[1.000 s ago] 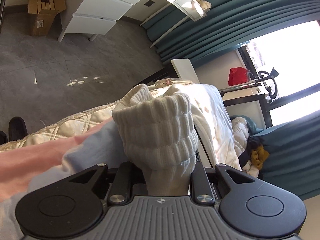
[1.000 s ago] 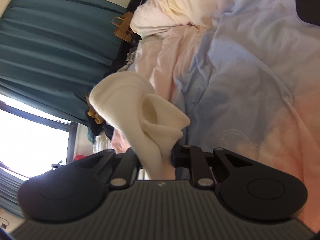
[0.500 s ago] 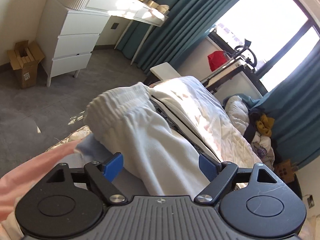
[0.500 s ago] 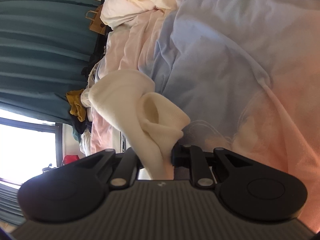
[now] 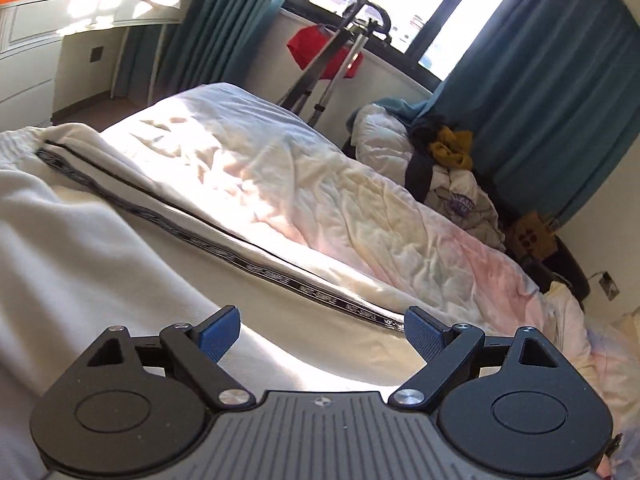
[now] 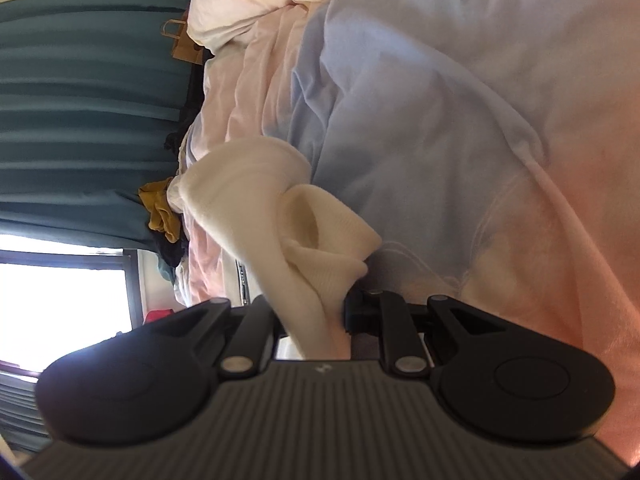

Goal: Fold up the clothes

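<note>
Cream trousers [image 5: 120,264] with a black lettered side stripe [image 5: 280,276] lie stretched along the bed. My left gripper [image 5: 322,330] hovers low over them. It is open, its blue pads [image 5: 220,332] wide apart with only flat cloth beneath them. In the right wrist view my right gripper [image 6: 308,312] is shut on a bunched end of the cream trousers [image 6: 256,200], which stands up out of the jaws above the pale blue and pink bedding [image 6: 440,120].
A rumpled white and pink sheet [image 5: 320,184] covers the bed. A heap of clothes [image 5: 444,160] sits at its far side under teal curtains [image 5: 540,80]. Behind are a metal stand with a red item [image 5: 320,52], a white dresser [image 5: 36,40] and a paper bag [image 6: 184,44].
My left gripper let go of the ribbed trouser end, opened wide and swung along the garment toward the window. My right gripper sank slightly, still holding its bunch.
</note>
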Demonstrator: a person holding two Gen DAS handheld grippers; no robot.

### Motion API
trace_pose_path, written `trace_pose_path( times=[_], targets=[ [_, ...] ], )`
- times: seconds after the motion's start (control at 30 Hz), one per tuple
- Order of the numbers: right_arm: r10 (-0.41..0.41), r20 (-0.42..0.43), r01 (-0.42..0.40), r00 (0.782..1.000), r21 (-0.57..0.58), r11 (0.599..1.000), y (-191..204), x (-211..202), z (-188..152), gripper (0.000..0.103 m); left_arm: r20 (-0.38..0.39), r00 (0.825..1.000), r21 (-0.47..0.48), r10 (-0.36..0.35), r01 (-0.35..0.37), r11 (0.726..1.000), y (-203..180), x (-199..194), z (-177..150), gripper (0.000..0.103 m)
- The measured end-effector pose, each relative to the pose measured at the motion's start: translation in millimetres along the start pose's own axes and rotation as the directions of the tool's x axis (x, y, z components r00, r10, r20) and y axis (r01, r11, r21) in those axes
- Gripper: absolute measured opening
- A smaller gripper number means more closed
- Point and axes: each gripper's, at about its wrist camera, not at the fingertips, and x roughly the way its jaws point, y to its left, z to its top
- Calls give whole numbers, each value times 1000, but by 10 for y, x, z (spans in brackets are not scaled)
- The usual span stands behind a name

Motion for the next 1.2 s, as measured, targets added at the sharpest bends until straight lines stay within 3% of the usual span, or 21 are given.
trace_pose_path(
  times=[0.2,0.3,0.47,0.63,0.8,0.97,1.2],
  targets=[
    [-4,-36,1,999,-82,997,8,82,46,24,-86,995,80,42,-35,996,-255,828,-218,91],
    [8,-46,-11,999,-58,998,-38,132,71,31,-84,994,139,77,-64,988,-292,984,-314,91],
    [70,-37,-74,997,-122,990,51,225,78,48,-64,994,204,90,-76,976,-296,1068,-406,92],
    [95,0,-93,996,-176,980,122,255,53,46,-58,995,242,85,-68,968,-379,1093,-445,98],
    [66,44,-51,997,-274,960,268,204,-14,34,-64,994,275,86,-65,959,-407,1128,-444,98],
    [110,105,-52,988,-446,893,611,-51,-190,22,-68,995,265,72,-51,963,-373,1106,-399,98],
    [225,159,-67,961,-658,750,1351,-465,-784,19,-17,1000,179,8,-5,984,-229,872,-174,98]
  ],
)
